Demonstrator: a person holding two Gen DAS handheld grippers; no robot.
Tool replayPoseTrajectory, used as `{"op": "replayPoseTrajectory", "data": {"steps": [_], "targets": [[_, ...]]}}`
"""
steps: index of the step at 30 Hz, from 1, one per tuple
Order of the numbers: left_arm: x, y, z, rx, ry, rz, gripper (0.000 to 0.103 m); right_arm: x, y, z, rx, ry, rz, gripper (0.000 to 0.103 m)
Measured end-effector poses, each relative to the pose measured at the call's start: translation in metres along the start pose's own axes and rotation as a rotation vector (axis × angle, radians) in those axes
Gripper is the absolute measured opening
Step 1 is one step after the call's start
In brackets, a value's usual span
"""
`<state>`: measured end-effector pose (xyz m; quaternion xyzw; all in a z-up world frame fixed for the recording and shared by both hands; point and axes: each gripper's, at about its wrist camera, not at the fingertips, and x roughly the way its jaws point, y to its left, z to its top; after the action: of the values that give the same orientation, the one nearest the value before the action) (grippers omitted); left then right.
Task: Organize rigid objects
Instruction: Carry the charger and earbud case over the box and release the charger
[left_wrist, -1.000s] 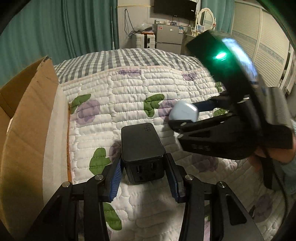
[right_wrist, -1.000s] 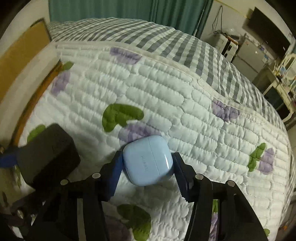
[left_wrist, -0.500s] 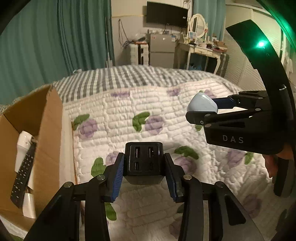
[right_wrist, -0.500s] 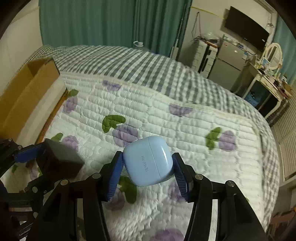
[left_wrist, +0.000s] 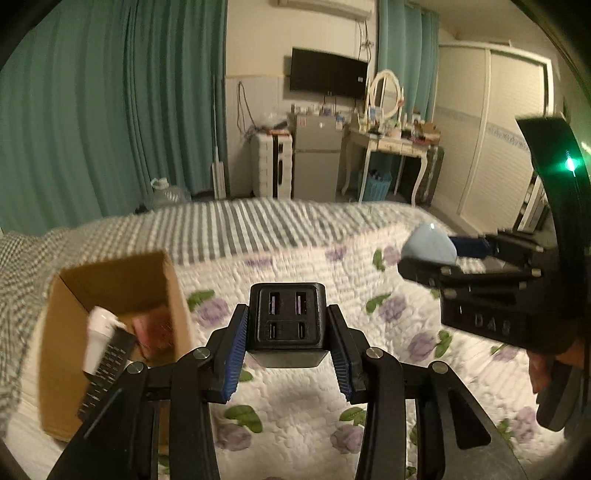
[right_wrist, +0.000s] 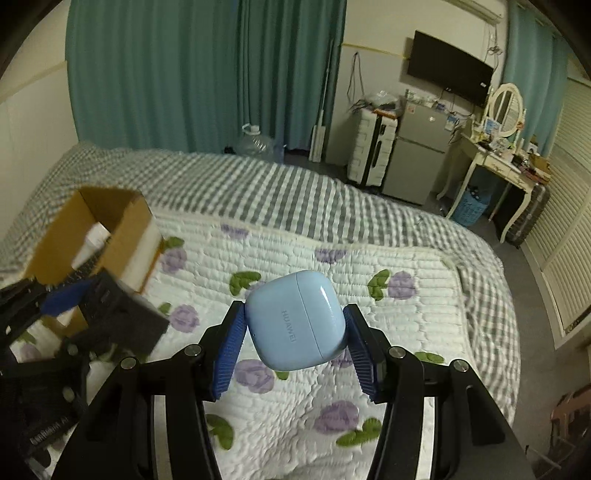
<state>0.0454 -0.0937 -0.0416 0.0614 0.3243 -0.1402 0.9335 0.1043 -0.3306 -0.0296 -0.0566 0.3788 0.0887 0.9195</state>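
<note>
My left gripper (left_wrist: 286, 332) is shut on a black USB charger block (left_wrist: 285, 321) and holds it in the air above the quilted bed, ports facing the camera. My right gripper (right_wrist: 295, 338) is shut on a light blue earbud case (right_wrist: 295, 334), also held above the bed. In the left wrist view the case (left_wrist: 428, 247) and right gripper show at the right. In the right wrist view the charger (right_wrist: 122, 314) shows at the left. An open cardboard box (left_wrist: 110, 321) stands on the bed at the left and holds a remote control (left_wrist: 105, 369) and a white object.
The bed has a floral quilt (right_wrist: 369, 288) over a grey checked blanket (right_wrist: 258, 184). Beyond the bed are teal curtains, a small fridge (left_wrist: 317, 162), a white dressing table with mirror (left_wrist: 388, 140), a wall TV and a wardrobe at the right.
Both grippers have risen well above the bed with their objects still held. The views have tilted up, so the room and the inside of the box show more.
</note>
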Motion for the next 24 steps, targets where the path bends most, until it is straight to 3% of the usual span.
{"op": "replayPoseTrajectory", "data": {"steps": [6, 13, 19, 24], "targets": [[-0.037, 0.037, 0.024, 0.002, -0.064, 0.030, 0.042, -0.056, 0.035, 0.023, -0.046, -0.068, -0.012, 0.053], [-0.053, 0.091, 0.030, 0.022, -0.080, 0.090, 0.042, -0.086, 0.098, 0.042, -0.104, -0.128, 0.055, 0.053], [-0.028, 0.141, 0.015, 0.018, -0.021, 0.153, 0.042, -0.069, 0.157, 0.049, -0.137, -0.135, 0.154, 0.053], [0.007, 0.176, -0.002, -0.002, 0.038, 0.167, 0.042, -0.024, 0.198, 0.051, -0.159, -0.073, 0.200, 0.053]]}}
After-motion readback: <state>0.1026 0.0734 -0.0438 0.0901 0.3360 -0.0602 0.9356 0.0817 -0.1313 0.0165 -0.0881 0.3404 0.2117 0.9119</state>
